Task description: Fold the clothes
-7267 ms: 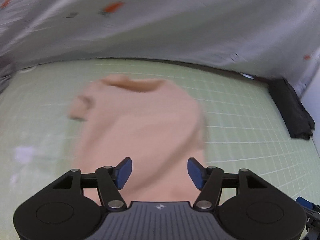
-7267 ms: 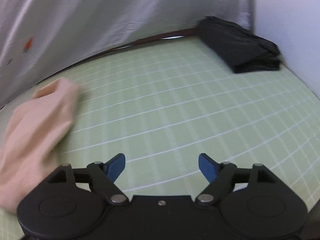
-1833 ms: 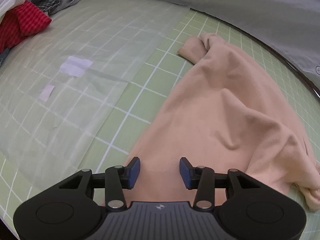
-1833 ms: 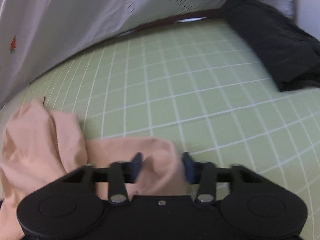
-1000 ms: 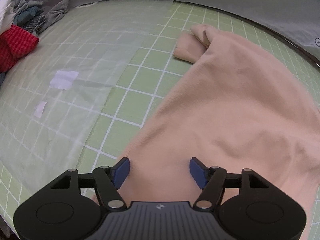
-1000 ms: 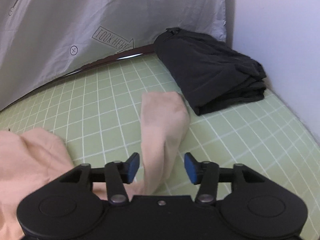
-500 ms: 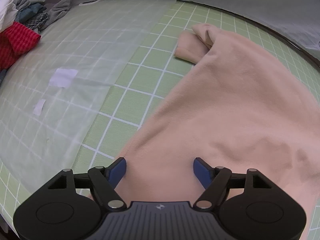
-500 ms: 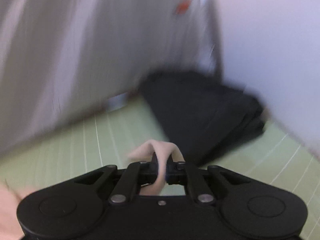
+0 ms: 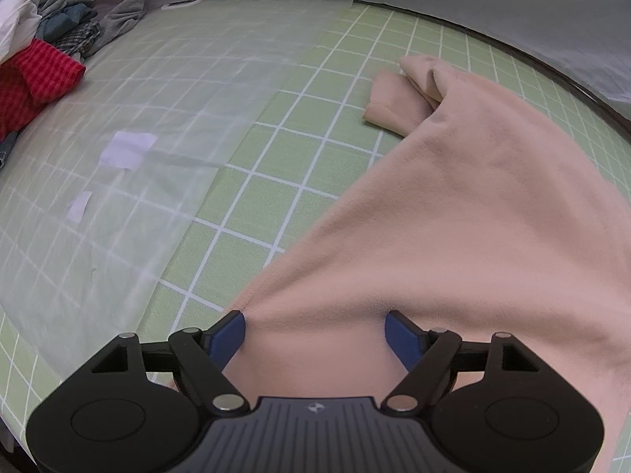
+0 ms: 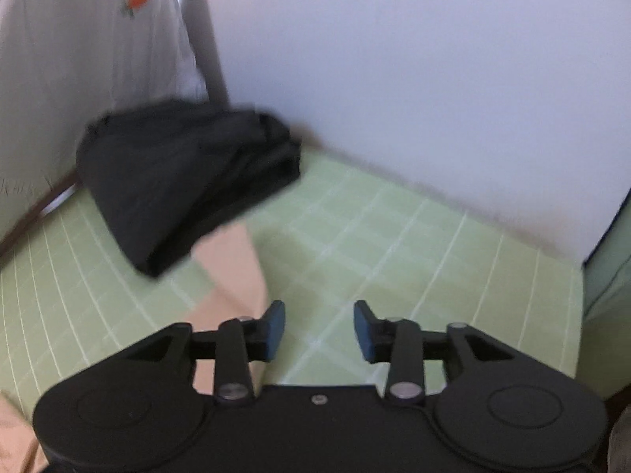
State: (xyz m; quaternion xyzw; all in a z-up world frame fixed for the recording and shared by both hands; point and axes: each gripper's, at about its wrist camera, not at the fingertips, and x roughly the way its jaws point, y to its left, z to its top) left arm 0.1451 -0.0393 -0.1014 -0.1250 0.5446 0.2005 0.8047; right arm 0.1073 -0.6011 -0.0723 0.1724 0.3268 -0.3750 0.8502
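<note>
A green gridded mat [image 9: 299,149] is seen, a grey sheet [image 9: 512,4] hung behind. The peach shirt [image 9: 473,216] is spread at lower right, lying between the left gripper [image 9: 315,329]'s jaws, which have just been opened wider. The right gripper [image 10: 318,329]'s jaws, just reopened, are parted over bare mat; no writing can be read.

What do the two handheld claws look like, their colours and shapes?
Both match: the left claw and right claw have blue pads on black linkage arms with silver pivot pins, above a black body with two round discs. The left body's centre is ribbed grey with a small logo.
</note>
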